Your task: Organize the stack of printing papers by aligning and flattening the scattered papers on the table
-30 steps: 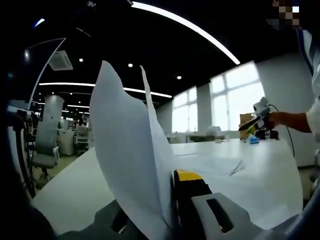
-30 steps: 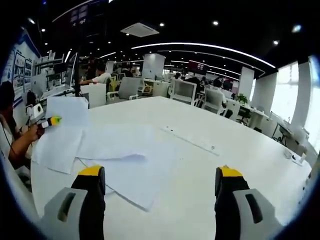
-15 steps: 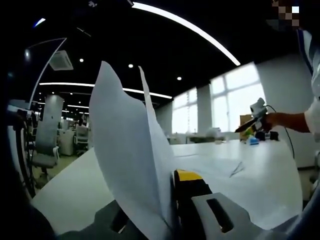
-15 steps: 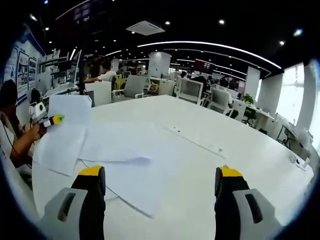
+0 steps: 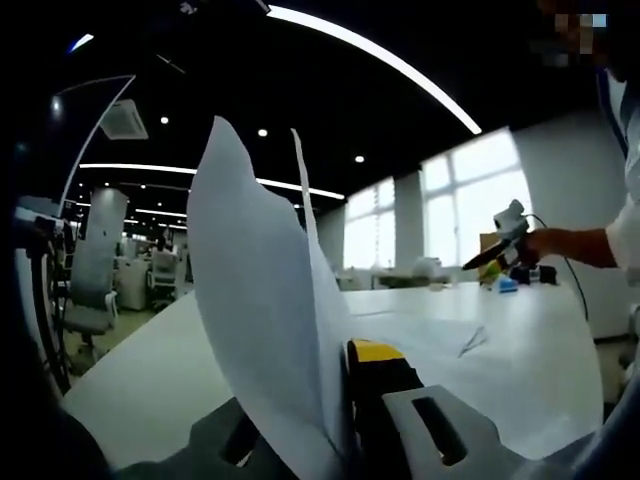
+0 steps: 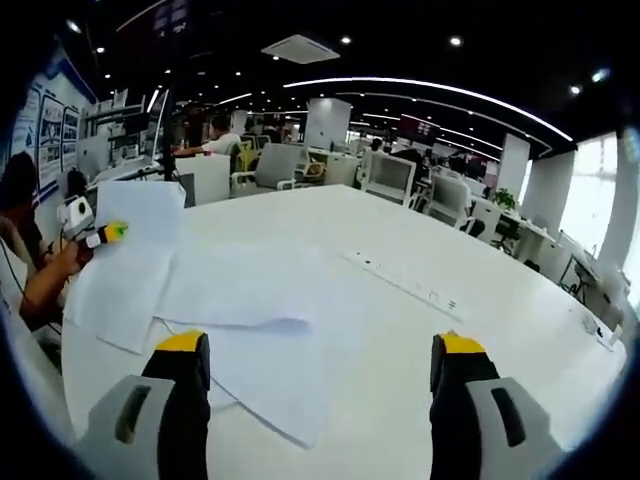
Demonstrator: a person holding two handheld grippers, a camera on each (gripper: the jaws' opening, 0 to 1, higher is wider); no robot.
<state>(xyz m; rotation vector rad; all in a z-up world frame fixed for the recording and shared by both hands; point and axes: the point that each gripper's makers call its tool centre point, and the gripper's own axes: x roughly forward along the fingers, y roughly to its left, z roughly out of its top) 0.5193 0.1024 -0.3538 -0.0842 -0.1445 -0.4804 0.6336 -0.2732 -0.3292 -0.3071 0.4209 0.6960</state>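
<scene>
Two sheets (image 5: 265, 330) are standing upright, pinched between the closed jaws of the left gripper (image 5: 335, 420) at the near edge of the tabletop (image 5: 140, 375). In the right gripper view, the right gripper (image 6: 318, 385) is hanging with jaws spread wide and holding nothing, above the scattered papers (image 6: 250, 320) lying flat toward the near left corner. Farther off, a person's hand (image 6: 50, 265) is gripping the left gripper beside those papers, with office chairs (image 6: 275, 165) sitting beyond the far edge.
</scene>
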